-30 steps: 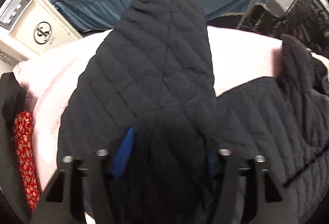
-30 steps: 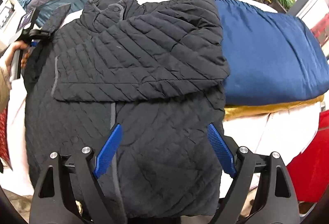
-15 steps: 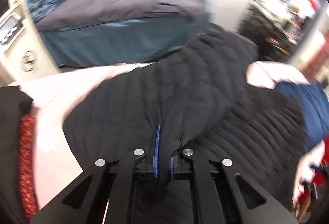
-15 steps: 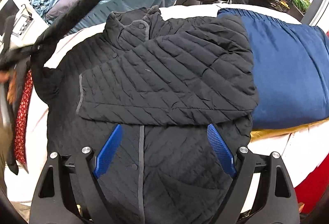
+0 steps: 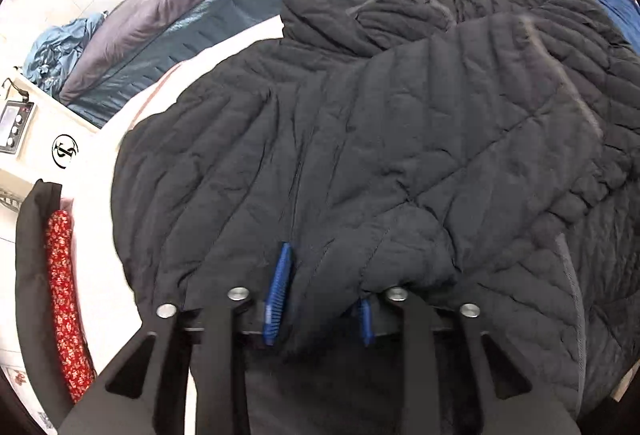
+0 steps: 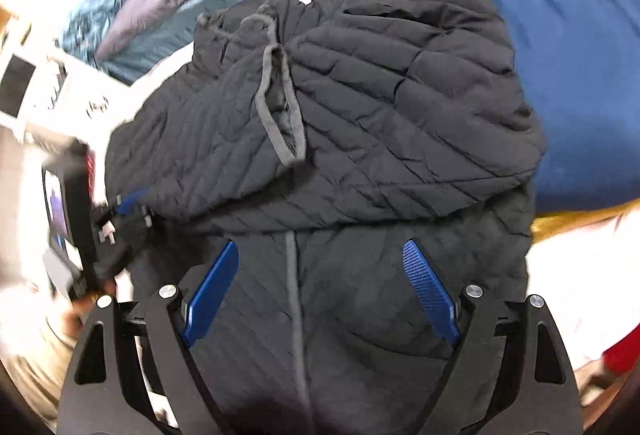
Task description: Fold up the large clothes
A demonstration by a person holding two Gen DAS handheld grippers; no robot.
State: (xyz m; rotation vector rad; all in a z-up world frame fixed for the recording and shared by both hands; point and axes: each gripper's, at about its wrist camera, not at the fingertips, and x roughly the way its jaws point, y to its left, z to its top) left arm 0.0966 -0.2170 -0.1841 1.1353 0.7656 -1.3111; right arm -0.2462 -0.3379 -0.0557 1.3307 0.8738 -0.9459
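Sleeve-fold step judged underway: left tool (image 5: 320, 291) clenched on jacket (image 5: 360, 139) sleeve, right tool (image 6: 320, 287) released at lower centre; next, lay sleeve flat, let go.

R gripper (image 6: 316, 287) jaws wide over jacket (image 6: 360, 139) | blue bedding (image 6: 572, 75) blocks R side

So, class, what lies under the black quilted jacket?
Under the black quilted jacket, white bedding shows left and a blue quilt right. Whatever lies beneath its middle is covered.
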